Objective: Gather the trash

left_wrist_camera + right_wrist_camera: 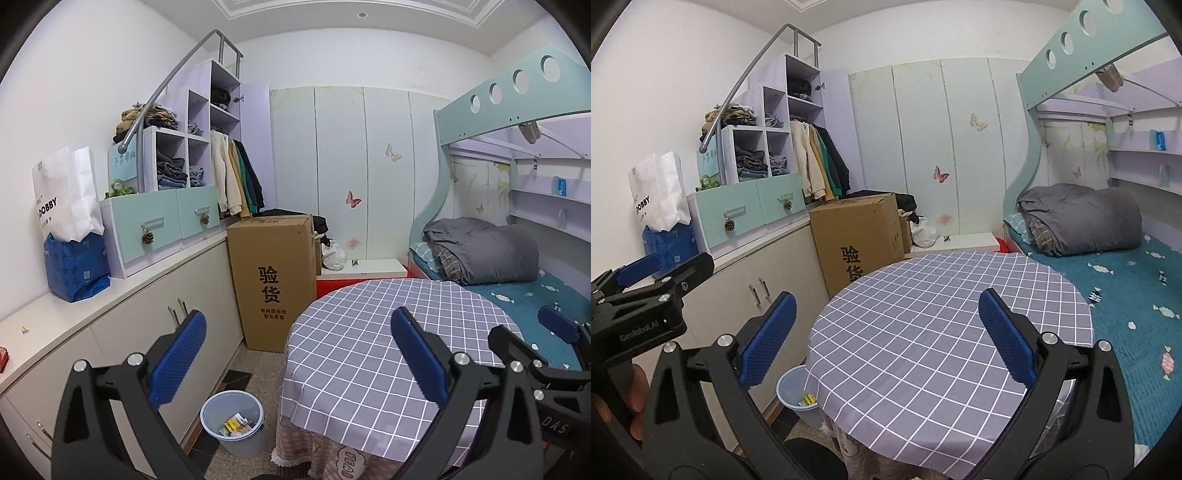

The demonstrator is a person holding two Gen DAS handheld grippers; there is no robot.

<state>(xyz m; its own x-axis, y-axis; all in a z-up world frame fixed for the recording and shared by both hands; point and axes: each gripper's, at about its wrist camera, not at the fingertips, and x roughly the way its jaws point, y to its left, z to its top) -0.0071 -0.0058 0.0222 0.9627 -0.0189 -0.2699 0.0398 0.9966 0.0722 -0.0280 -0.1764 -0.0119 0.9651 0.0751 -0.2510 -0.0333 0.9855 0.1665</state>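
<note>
Bedroom, checked tabletop (369, 332) ahead of both tools.
Left tool (295, 354) and right tool (886, 332) gape empty; bin (233, 424) below left, holding trash (236, 425).

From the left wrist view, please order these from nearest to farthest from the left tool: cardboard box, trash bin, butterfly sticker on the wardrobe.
1. Trash bin: on the floor, just below the left tool, beside the table.
2. Cardboard box: standing farther back, between the low cabinet and the table.
3. Butterfly sticker: on the wardrobe door at the back wall.

A round table (923, 325) bears only its grey checked cloth (369, 332).
</note>
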